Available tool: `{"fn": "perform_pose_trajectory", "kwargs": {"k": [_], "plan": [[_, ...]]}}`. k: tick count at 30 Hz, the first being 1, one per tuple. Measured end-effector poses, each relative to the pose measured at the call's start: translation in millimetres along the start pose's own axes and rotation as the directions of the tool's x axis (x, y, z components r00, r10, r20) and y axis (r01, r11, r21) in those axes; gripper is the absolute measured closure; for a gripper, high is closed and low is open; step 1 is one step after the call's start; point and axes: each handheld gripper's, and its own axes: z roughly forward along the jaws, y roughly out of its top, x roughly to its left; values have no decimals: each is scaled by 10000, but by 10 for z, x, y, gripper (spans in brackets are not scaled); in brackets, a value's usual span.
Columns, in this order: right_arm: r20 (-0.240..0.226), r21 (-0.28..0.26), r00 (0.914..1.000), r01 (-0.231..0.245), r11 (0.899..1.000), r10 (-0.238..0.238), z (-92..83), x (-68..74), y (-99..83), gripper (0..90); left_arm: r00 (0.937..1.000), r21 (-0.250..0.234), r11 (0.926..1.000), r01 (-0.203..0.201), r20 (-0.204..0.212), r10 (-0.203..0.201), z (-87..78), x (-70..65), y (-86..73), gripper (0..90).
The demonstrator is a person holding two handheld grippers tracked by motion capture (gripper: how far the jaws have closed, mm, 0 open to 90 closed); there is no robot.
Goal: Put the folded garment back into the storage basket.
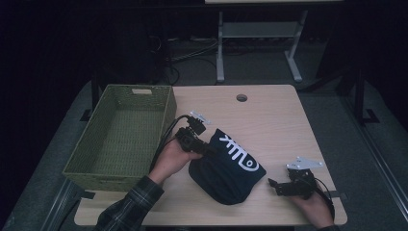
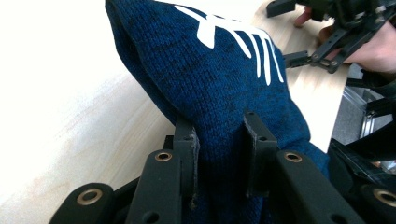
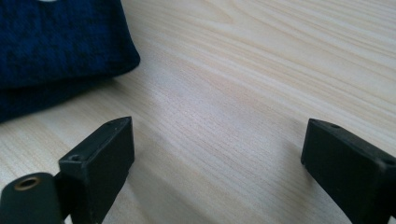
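On the table, beside the basket: a dark blue knit hat (image 1: 226, 168) lies on the light wood table (image 1: 274, 115), just to the right of the green woven basket (image 1: 120, 134).
Hat, long axis: it runs diagonally, from the end nearest the basket's right wall down toward the table's near edge, away from the basket.
Hat, facing: the white printed mark is up and sits on the half farther from the basket; the rounded end points at the near edge.
Left gripper (image 1: 204, 148): clamped on the hat! In the left gripper view both pads bite into a bunched fold of knit (image 2: 219, 154), at the hat's end closest to the basket.
Hat, lift: that gripped end is raised off the wood, the far end rests on the table.
Right gripper (image 1: 275, 186): jaws apart, nothing between them, low over bare wood (image 3: 219, 140), on the side of the hat away from the basket, near but not touching.
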Motion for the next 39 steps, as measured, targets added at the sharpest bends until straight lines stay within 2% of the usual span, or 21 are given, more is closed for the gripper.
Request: {"fn": "perform_pose_trajectory", "kwargs": {"k": [9,15,24,34,39], "plan": [[4,-5,10000,6,10000,-6,0,0,0,92,9999,-283,9995,-116,124,120,-183,-30,72,717],[-2,-7,10000,9,10000,-9,-1,0,0,92,9996,-296,9991,-297,-28,296,-346,-59,115,719],[0,-9,10000,2,10000,-2,-1,0,0,92,9996,-436,9987,-264,-138,259,-574,-66,135,718],[10,-14,10000,-4,10000,4,-1,1,0,92,9985,-535,9981,-296,-483,270,-854,-72,142,719],[21,-9,10000,-24,10000,24,0,1,1,92,9987,-728,9972,-151,-504,114,-1005,-52,125,719]]}}
